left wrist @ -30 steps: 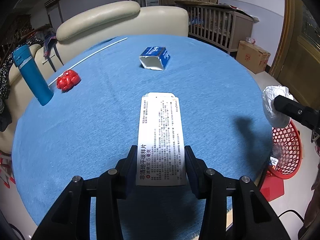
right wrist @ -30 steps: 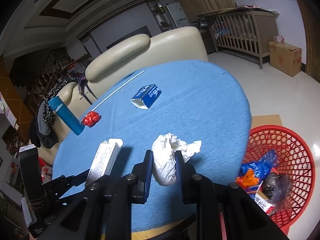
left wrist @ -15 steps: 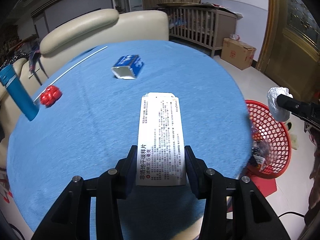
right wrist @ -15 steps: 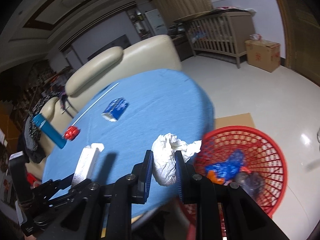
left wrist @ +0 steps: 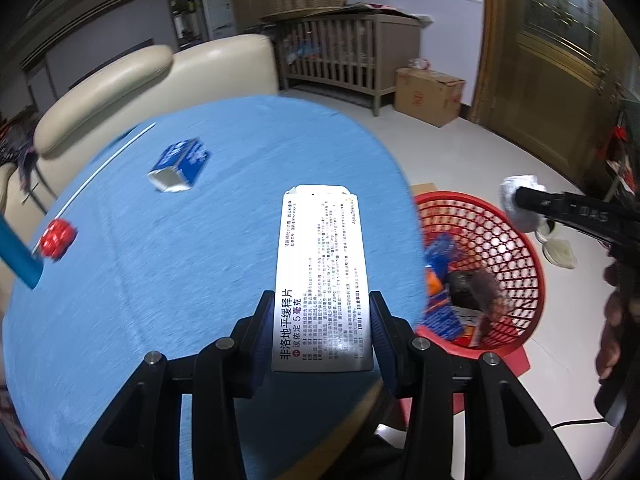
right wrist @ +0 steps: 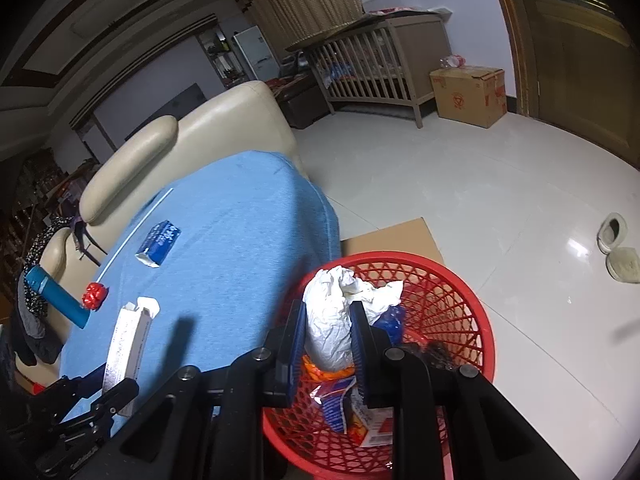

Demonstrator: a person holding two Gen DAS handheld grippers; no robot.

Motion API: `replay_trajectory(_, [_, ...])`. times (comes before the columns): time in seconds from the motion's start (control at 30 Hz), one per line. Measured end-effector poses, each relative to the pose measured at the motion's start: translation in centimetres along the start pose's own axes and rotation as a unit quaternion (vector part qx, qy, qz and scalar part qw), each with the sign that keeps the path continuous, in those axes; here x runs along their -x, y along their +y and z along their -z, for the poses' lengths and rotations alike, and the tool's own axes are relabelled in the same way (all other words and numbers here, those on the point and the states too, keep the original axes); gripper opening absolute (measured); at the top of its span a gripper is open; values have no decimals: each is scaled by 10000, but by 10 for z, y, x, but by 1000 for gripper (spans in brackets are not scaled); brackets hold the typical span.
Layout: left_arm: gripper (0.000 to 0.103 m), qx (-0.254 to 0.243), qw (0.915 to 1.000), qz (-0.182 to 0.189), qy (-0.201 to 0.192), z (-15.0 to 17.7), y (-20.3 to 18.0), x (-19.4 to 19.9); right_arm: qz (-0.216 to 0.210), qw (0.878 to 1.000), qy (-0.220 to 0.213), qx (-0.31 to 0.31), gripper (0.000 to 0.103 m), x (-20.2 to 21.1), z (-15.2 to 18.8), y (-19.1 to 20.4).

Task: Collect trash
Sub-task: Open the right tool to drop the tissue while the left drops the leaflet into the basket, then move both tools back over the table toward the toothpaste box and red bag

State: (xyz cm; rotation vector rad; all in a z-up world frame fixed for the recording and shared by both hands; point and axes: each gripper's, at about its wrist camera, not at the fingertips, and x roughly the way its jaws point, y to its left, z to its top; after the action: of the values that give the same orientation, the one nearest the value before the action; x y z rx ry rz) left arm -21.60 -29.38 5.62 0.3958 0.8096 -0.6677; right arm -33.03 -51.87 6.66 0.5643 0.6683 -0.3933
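Note:
My left gripper is shut on a long white medicine box, held over the right edge of the blue table. My right gripper is shut on a crumpled white tissue and holds it above the red mesh basket, which has several wrappers in it. The basket also shows in the left wrist view, beside the table on the floor. A blue carton and a small red wrapper ball lie on the table.
A blue bottle stands at the table's left edge and a white straw lies near the far side. A cream sofa is behind the table. A wooden crib, a cardboard box and slippers are on the floor.
Both grippers have swung right, away from the table's middle. The tissue has gone from above the table to above the red basket. The medicine box now reaches the table's right edge.

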Motion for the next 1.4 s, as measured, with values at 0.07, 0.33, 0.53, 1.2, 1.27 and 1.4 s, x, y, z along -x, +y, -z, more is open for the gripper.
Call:
replay_trajectory(0.07, [47, -94, 9999, 57, 3, -1, -8, -1, 5, 9999, 101, 12, 26, -6, 0, -3])
replay_trajectory(0.33, [47, -322, 9993, 184, 97, -2, -29, -8, 131, 9989, 201, -405, 77, -20, -1, -30])
replay_trajectory(0.53, [47, -581, 9973, 412, 159, -6, -50, -15, 164, 9981, -191, -564, 77, 2, -8, -39])
replay_trajectory(1.2, [75, -661, 9904, 1085, 547, -31, -90, -46, 209, 9967, -412, -672, 77, 31, -11, -50])
replay_trajectory(1.27, [75, -585, 9910, 1072, 541, -30, -84, -44, 173, 9971, -388, -636, 77, 29, -10, -44])
replay_trajectory(1.4, [75, -431, 9927, 1002, 512, -28, -68, -40, 93, 9984, -289, -470, 77, 24, -9, -27])
